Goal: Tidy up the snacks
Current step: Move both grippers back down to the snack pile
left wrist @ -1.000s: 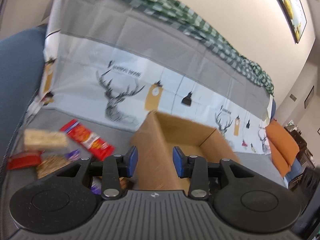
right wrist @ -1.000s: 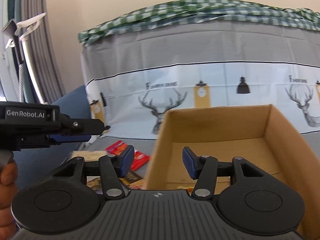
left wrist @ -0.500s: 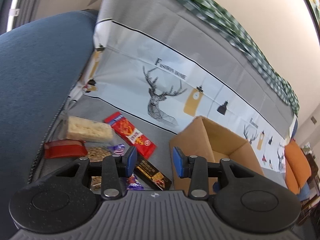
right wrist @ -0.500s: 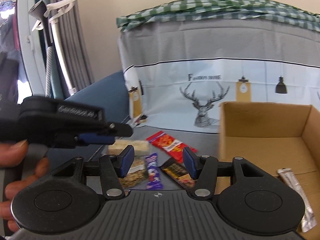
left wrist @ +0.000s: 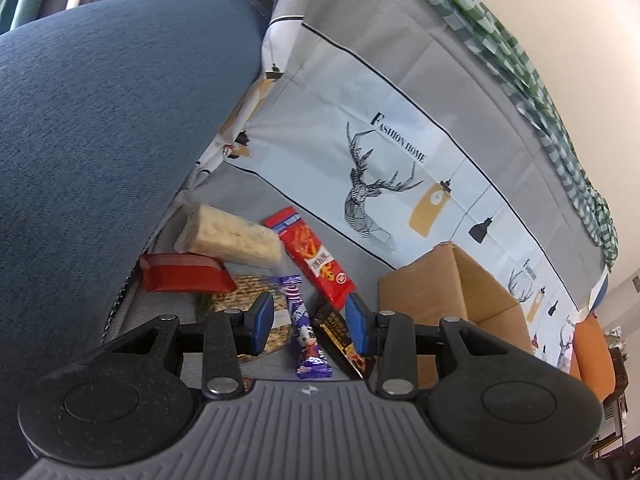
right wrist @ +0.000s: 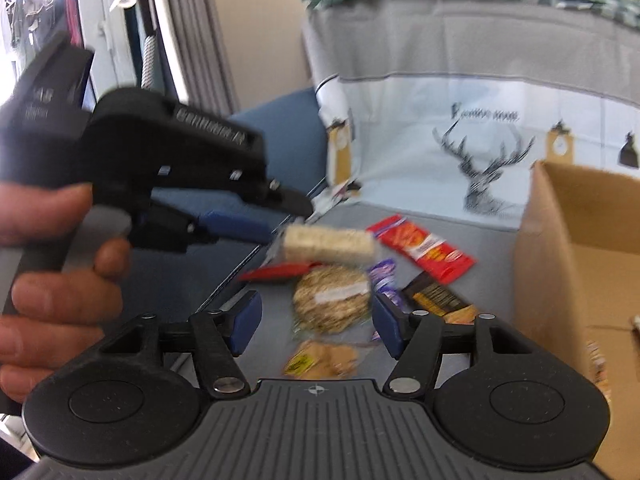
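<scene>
Right wrist footage is smeared by motion: the lettering on the left gripper's [right wrist: 256, 224] black body cannot be read there, and the cardboard box [right wrist: 580, 248] is cut off at the right edge. In the left wrist view the black-and-gold wrapper [left wrist: 340, 336] is partly hidden behind a blue pad, and the round grainy cake [left wrist: 248, 300] is half covered by the left gripper's [left wrist: 310, 322] fingers.

All snacks are seen on the grey fabric seat [left wrist: 256, 192], left of the cardboard box [left wrist: 448, 292]: a pale, crumbly rectangular bar [left wrist: 232, 236] in clear film, a glossy red packet [left wrist: 184, 274] beside the blue denim-like armrest [left wrist: 100, 120], a long red pouch [left wrist: 312, 256] printed with fries, and a purple foil bar [left wrist: 302, 340]. A small tan packet [right wrist: 324, 358] with a yellow label is blurred. "FASHION HOME" can be read on the deer-printed cover [left wrist: 396, 148] behind the box.

The left gripper's jaws are set partly apart with nothing gripped. The right gripper's [right wrist: 316, 322] jaws are opening, empty, framing the round cake [right wrist: 332, 300] below. A hand [right wrist: 52, 280] is wrapped round the left gripper's handle.
</scene>
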`<state>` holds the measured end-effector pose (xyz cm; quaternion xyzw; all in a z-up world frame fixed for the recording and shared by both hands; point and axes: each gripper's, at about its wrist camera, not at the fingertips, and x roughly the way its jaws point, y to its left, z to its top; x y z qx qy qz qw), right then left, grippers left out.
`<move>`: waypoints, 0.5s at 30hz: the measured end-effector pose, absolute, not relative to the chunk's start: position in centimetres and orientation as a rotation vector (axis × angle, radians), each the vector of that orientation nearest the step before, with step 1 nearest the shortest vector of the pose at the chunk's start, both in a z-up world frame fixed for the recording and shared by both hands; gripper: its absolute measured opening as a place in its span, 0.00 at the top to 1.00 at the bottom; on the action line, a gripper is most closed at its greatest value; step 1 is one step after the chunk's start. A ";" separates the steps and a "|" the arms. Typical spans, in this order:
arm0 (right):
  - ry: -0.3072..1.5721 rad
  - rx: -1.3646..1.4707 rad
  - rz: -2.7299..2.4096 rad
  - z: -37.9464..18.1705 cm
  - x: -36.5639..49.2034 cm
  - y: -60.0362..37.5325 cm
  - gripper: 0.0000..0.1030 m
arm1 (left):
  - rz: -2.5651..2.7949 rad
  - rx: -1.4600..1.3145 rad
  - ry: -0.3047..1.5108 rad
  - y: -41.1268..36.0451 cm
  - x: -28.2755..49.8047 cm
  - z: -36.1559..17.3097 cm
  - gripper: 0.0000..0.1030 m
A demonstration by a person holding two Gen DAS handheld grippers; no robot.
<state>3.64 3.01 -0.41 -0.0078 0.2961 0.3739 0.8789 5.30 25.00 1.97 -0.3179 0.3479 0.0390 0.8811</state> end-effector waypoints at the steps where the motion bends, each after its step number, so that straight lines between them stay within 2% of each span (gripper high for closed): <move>1: 0.641 -0.032 0.776 -1.0 3.7 3.5 0.28 | 0.084 -0.663 0.728 25.1 5.3 1.9 0.59; 3: 0.674 -0.037 0.796 -1.9 3.8 4.3 0.25 | 0.089 -0.654 0.738 25.2 5.3 1.7 0.56; 5: 0.700 -0.079 0.788 -3.2 3.7 5.0 0.16 | 0.094 -0.647 0.749 25.2 5.4 1.6 0.55; 15: 0.799 -0.108 0.784 -6.5 4.5 6.9 0.17 | 0.116 -0.636 0.786 25.8 5.9 0.7 0.54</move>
